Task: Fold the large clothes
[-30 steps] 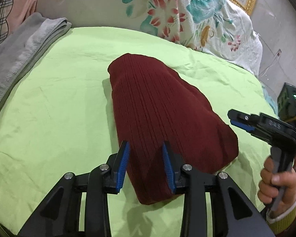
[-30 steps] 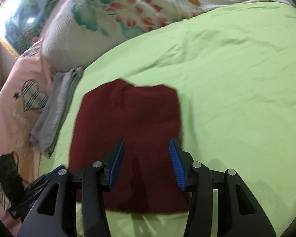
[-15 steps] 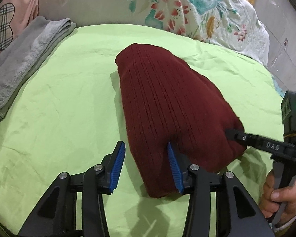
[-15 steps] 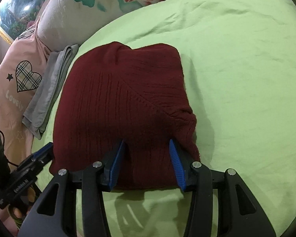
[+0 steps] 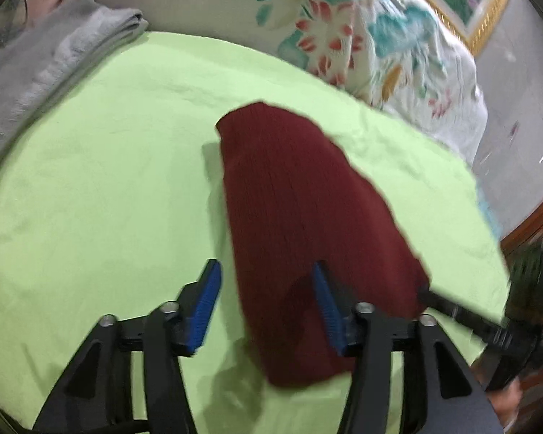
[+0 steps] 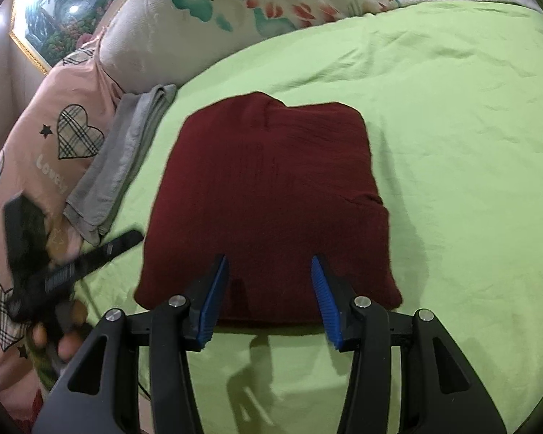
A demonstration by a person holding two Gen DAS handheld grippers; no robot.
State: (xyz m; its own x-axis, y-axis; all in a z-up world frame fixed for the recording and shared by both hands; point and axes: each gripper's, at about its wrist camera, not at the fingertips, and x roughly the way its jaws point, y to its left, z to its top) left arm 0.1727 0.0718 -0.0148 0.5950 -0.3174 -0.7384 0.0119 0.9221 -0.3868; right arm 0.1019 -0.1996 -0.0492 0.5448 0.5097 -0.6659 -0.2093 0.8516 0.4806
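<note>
Dark red sweater (image 6: 271, 209) lies folded into a compact rectangle on the green bedsheet (image 6: 452, 144), roughly mid-bed. My right gripper (image 6: 269, 293) hangs over its near edge, fingers spread apart, gripping nothing. My left gripper (image 5: 266, 303) sits over the sweater's near left corner, fingers likewise spread and empty; its view is motion-blurred.

Right view alone shows the pink heart-print duvet (image 6: 36, 166) at far left, my left hand's blurred tool in front of it. Left view alone shows grey wall and the wood edge at right. Both views catch the folded grey towel (image 5: 36, 72), floral pillow (image 5: 336, 36) and framed picture (image 6: 58, 14).
</note>
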